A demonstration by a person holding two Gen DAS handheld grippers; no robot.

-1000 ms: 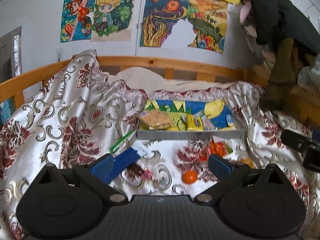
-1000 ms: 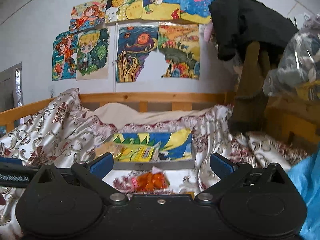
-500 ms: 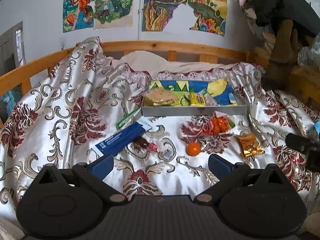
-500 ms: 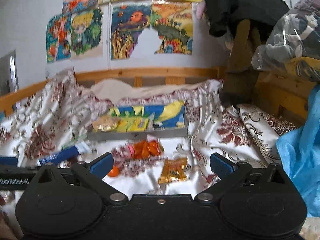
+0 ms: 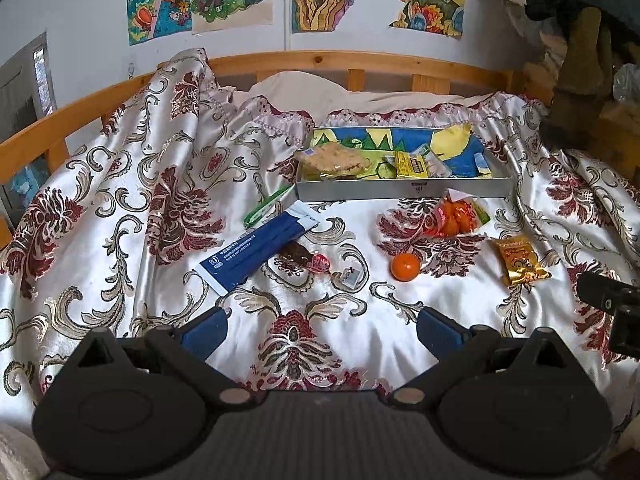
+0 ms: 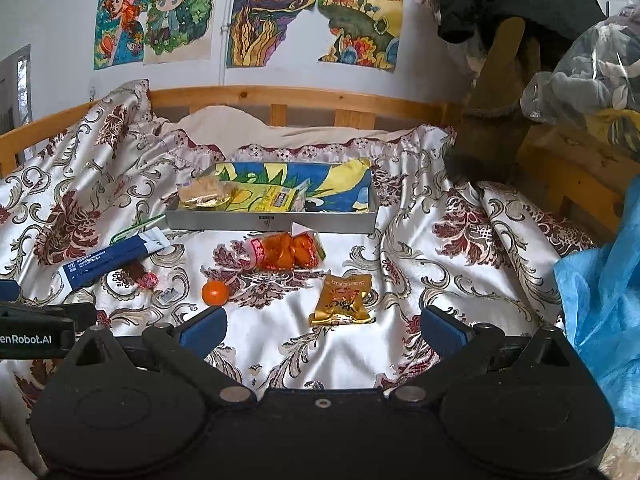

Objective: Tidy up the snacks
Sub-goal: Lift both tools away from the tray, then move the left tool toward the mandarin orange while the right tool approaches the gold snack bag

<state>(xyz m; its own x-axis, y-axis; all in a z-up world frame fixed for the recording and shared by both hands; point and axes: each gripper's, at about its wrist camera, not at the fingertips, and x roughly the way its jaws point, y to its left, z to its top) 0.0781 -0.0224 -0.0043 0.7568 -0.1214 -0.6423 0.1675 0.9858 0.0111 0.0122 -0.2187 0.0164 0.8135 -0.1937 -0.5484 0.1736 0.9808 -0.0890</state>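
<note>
1. Snacks lie partly in a shallow grey tray (image 5: pixel 404 191) at the far middle of the bedspread (image 5: pixel 120 216), and partly loose on the cloth in front of it.
2. In the tray we note a clear-wrapped biscuit pack (image 5: pixel 334 158) at the left end, a yellow packet (image 5: pixel 410 164) near the middle, and a blue, yellow and green printed lining beneath them.
3. Just in front of the tray's near wall lies a clear bag of orange pieces (image 5: pixel 454 218); it does not appear to touch the tray.
4. A small orange fruit (image 5: pixel 405 266) sits alone on the cloth, near of that bag and slightly left.
5. A gold foil sachet (image 5: pixel 520 260) lies flat to the right of the fruit, apart from it.
6. A long blue and white packet (image 5: pixel 260 250) lies diagonally to the left of the tray, with a green and white stick (image 5: pixel 266 206) just beyond it.
7. A small dark wrapped sweet (image 5: pixel 306 258) lies beside the blue packet's near edge; a small silver wrapper (image 5: pixel 350 276) lies just right of it.
8. The left gripper (image 5: pixel 320 326) hangs above the near cloth with its fingers spread wide, holding nothing.
9. The right gripper (image 6: pixel 322 326) is likewise spread wide and empty; in its view the gold sachet lies between the fingers' line, farther off.
10. Painted pictures (image 6: pixel 276 12) hang on the wall behind the wooden bed rail (image 6: pixel 280 98).
</note>
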